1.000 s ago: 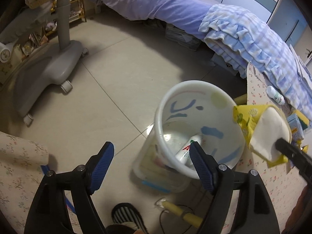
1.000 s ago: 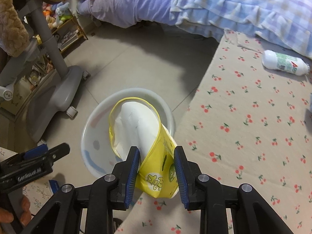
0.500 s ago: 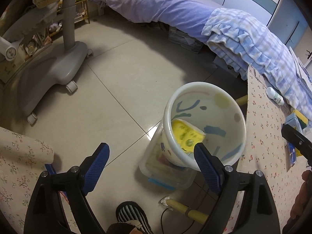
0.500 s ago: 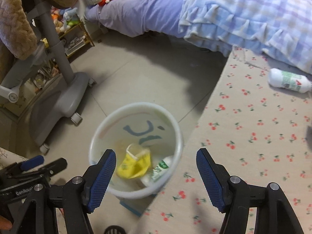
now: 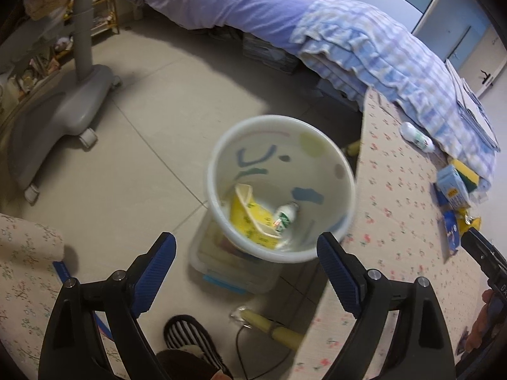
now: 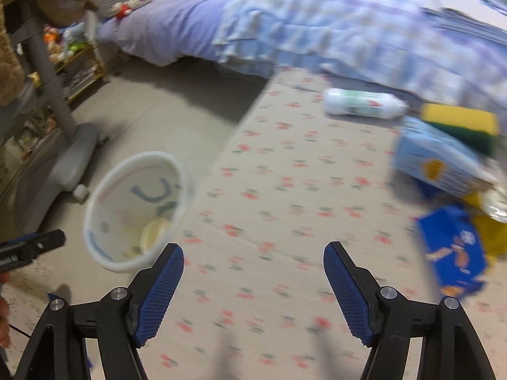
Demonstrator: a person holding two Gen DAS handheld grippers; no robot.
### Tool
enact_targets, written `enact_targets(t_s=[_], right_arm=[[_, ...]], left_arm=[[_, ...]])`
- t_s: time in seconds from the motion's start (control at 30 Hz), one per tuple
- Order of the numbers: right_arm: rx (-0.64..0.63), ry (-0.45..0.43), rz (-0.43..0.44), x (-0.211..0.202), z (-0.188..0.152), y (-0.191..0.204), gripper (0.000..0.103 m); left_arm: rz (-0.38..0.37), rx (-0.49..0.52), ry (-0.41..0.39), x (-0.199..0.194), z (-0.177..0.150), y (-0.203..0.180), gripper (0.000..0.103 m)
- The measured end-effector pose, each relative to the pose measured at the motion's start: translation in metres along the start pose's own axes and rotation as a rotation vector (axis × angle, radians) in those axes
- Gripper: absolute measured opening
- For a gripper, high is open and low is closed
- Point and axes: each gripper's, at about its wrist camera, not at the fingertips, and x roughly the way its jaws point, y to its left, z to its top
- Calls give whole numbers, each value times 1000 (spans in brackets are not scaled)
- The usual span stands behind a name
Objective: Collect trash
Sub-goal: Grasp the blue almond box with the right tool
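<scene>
The right gripper [image 6: 253, 280], its jaws just opened wide with nothing between them, hovers over the desk [image 6: 285, 196], the left gripper [image 5: 245, 261] likewise spread and empty above the bin [image 5: 329, 155], where a yellow carton [image 5: 245, 218] and bottle [image 5: 285, 218] lie, at its 12 o'clock.

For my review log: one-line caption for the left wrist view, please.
Open left gripper above a white plastic bin holding a yellow wrapper and small white bottle.
</scene>
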Motion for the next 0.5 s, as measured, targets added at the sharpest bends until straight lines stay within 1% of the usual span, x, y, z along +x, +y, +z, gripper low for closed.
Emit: enact_targets(t_s=[0.17,0.27,0.33,0.4,0.5], right_arm=[[42,-22,-67,-22,-10,-51,83],[60,-42,-116,-31,-14,-80,85],[65,-51,-149,-34,-17,-101,89],[63,-37,-165,-32,-20,-116,89],[75,12,-180,-20,-22,-142,89]], left_arm=[[-11,24,17,2,-4,-29,92],[-32,34,31,5,-5,-46,92],[-50,39,40,7,-6,-58,92],[-60,51,48,9,-6,-73,92],[-65,81,54,13,-5,-93,92]])
